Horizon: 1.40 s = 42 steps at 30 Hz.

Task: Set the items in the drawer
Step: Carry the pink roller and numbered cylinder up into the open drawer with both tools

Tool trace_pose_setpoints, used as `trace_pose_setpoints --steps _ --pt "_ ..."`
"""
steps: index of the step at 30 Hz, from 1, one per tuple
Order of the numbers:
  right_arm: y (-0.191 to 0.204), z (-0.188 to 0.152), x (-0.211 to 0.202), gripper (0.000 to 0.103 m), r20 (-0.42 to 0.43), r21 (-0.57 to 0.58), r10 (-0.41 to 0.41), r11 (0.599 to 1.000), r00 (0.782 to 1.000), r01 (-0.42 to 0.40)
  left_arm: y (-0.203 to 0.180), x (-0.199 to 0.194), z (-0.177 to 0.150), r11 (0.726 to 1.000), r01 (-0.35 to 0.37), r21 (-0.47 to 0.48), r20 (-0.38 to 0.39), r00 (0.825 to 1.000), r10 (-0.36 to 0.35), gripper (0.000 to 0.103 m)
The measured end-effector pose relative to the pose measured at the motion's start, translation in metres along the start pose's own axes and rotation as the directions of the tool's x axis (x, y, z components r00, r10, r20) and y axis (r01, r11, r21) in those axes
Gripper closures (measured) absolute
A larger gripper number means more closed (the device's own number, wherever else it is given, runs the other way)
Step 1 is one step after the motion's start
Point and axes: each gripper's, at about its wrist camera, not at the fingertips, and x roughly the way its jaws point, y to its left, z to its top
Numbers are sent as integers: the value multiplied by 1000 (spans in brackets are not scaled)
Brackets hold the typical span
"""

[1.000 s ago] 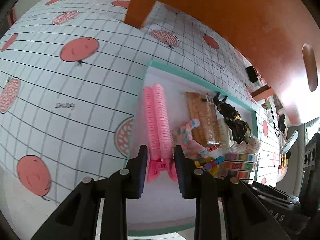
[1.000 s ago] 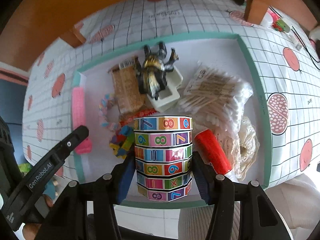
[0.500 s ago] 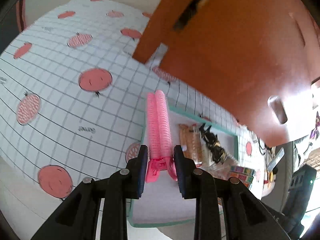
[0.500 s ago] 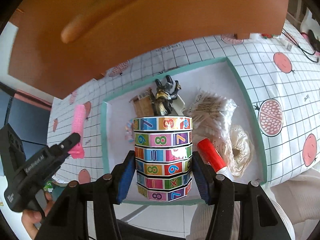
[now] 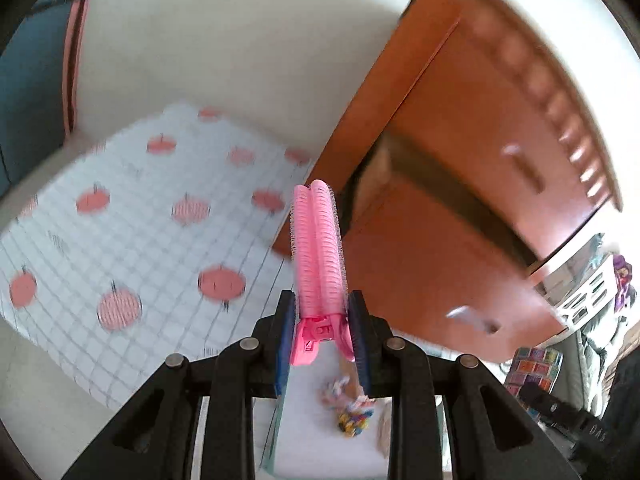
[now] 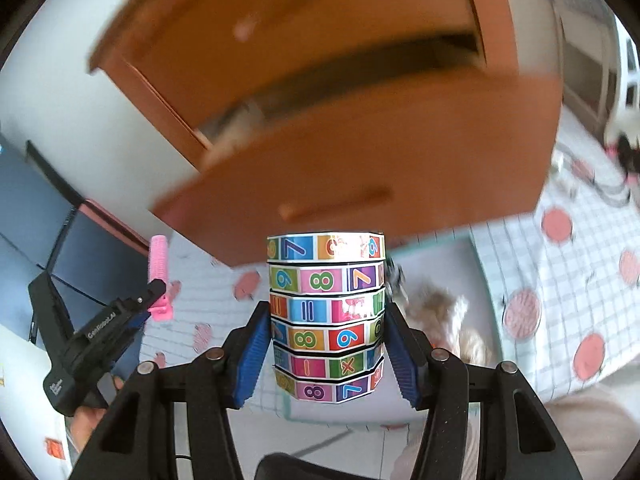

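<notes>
My left gripper (image 5: 322, 328) is shut on a pink hair-roller clip (image 5: 316, 248), which stands upright between the blue pads. My right gripper (image 6: 326, 344) is shut on a colourful number-puzzle cylinder (image 6: 326, 316). Both are lifted above the mat and face an orange wooden cabinet whose drawer (image 6: 360, 168) is pulled open, showing a dark gap (image 6: 352, 76) above its front panel. The same open drawer (image 5: 432, 256) appears in the left wrist view, blurred. The left gripper (image 6: 158, 302) with the pink clip (image 6: 158, 260) also shows at the left of the right wrist view.
Below lies a white tray with a teal rim (image 6: 482, 276) on a gridded mat with red fruit prints (image 5: 132, 240). Small toys (image 5: 352, 416) and a pale fluffy bundle (image 6: 444, 312) remain in the tray. A person's hand (image 6: 90, 420) holds the left gripper.
Both grippers have risen from the tray and tilted up toward the cabinet, carrying the pink clip and the number cylinder. The open drawer now fills the upper views; the tray has dropped low.
</notes>
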Motion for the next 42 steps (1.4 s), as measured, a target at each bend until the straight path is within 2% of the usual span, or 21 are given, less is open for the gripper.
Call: trace_pose_setpoints --steps 3,8,9,10,11,19,24,26,27,34,36,37,38,42 --pt "10 20 -18 45 49 -41 0 999 999 2 -17 -20 12 998 41 45 59 997 -44 76" --pt "20 64 -39 45 110 -104 -27 994 994 39 -51 -30 29 987 95 126 85 991 -106 76" --pt "21 73 -43 45 158 -27 -96 994 983 102 -60 -31 34 984 99 150 95 989 -115 76" --pt "22 82 -44 45 169 -44 -108 992 980 117 -67 -30 38 980 102 170 103 987 -121 76" --pt "21 89 -44 45 201 21 -180 984 963 180 -74 -29 43 977 103 185 105 987 -123 76" --pt "-10 139 -23 45 194 28 -266 964 944 265 -137 -2 78 935 98 340 74 989 -131 76" --pt "-34 153 7 45 138 52 -290 957 947 285 -165 36 79 904 86 418 30 994 -109 75" --pt "-43 156 18 45 117 60 -304 952 946 299 -173 54 76 894 54 445 18 997 -70 75" --pt "-50 151 11 45 110 87 -318 947 942 310 -176 63 74 892 38 451 2 999 -44 75" --pt "-63 154 40 45 35 72 -346 937 938 343 -182 106 65 886 -1 465 -100 994 53 75" --pt "-65 155 47 45 13 97 -376 923 926 373 -183 116 63 886 -4 464 -130 989 73 75" --pt "-66 155 50 45 7 142 -407 905 913 402 -184 120 63 885 -6 465 -141 987 81 75" --pt "-66 155 53 45 -2 135 -409 904 913 405 -184 124 62 891 -30 453 -140 985 104 75" --pt "-67 154 58 44 -17 129 -405 906 914 404 -184 136 57 891 -31 452 -182 975 127 75"
